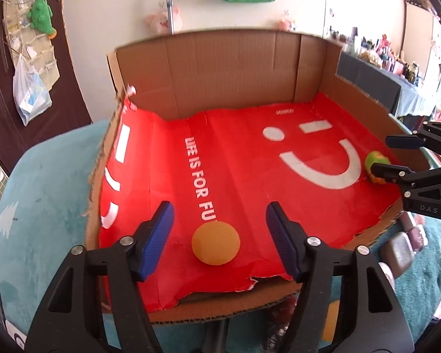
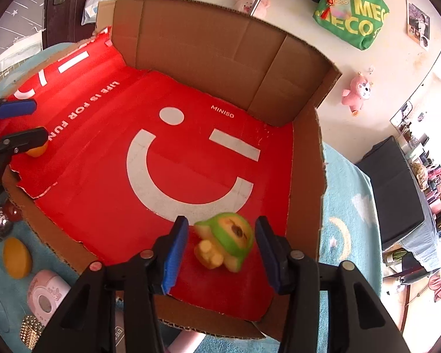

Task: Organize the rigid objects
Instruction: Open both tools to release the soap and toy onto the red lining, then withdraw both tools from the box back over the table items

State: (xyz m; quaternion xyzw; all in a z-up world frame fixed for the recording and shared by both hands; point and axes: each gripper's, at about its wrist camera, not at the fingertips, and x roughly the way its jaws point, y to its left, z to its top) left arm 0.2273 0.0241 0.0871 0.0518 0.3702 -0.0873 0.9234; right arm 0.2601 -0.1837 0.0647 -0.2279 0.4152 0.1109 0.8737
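The left gripper (image 1: pixel 217 223) stood spread, an orange ball (image 1: pixel 215 242) lying free between its pads on the red sheet (image 1: pixel 244 161) inside the cardboard box (image 1: pixel 220 67). The right gripper (image 2: pixel 222 242) was also spread around a green-and-yellow toy figure (image 2: pixel 225 241), pads clear of it.

Looks like a lived-in home bedroom. Pink plush pig toys (image 2: pixel 357 92) and a green fabric tote bag (image 2: pixel 357 20) hanging on the far white wall. Turquoise fleece blanket (image 1: pixel 44 206) spread underneath; cluttered side table (image 1: pixel 397 67) far right.
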